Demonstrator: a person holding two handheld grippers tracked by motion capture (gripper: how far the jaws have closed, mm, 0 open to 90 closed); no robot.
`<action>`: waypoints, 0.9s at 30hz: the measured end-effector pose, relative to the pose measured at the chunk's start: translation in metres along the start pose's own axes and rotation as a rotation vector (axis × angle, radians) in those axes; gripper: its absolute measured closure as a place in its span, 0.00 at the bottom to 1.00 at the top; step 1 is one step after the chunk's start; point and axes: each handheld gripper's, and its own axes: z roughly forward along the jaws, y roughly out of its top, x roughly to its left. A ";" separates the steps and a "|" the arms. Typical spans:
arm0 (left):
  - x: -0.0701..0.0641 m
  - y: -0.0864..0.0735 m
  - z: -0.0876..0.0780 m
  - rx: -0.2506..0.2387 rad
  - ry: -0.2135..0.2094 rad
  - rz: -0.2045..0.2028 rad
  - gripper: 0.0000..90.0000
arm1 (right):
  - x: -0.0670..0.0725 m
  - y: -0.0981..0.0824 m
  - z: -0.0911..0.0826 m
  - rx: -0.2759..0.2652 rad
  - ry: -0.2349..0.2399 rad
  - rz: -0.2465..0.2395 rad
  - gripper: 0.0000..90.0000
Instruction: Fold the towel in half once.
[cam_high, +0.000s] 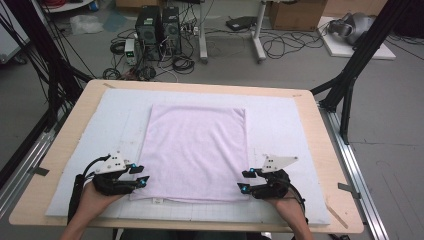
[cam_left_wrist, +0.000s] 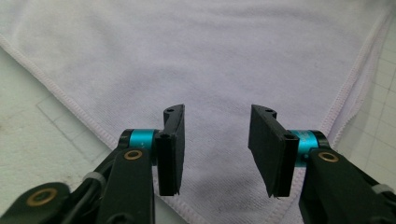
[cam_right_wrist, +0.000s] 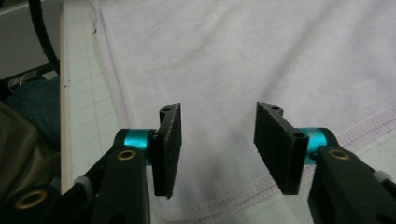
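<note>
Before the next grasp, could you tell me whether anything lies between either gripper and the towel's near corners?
Nothing visible does. The left gripper and right gripper stand open at the towel's near corners, bare cloth between their jaws.

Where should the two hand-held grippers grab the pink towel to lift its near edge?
Take the pink towel at its two near corners, where the stitched hem gives a firm edge. It lies flat, so come in low from the near side, left hand-held gripper and right hand-held gripper each sliding one jaw under a corner.
</note>
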 end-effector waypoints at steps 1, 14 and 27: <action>0.001 0.000 -0.001 -0.001 0.005 0.002 0.60 | -0.001 0.000 0.001 -0.002 0.001 0.004 0.53; 0.004 0.001 -0.001 -0.017 0.024 -0.028 0.50 | -0.002 0.003 0.002 -0.005 -0.059 -0.001 0.40; 0.005 0.000 -0.001 -0.017 0.025 -0.018 0.49 | -0.001 0.004 0.002 -0.005 -0.063 -0.010 0.37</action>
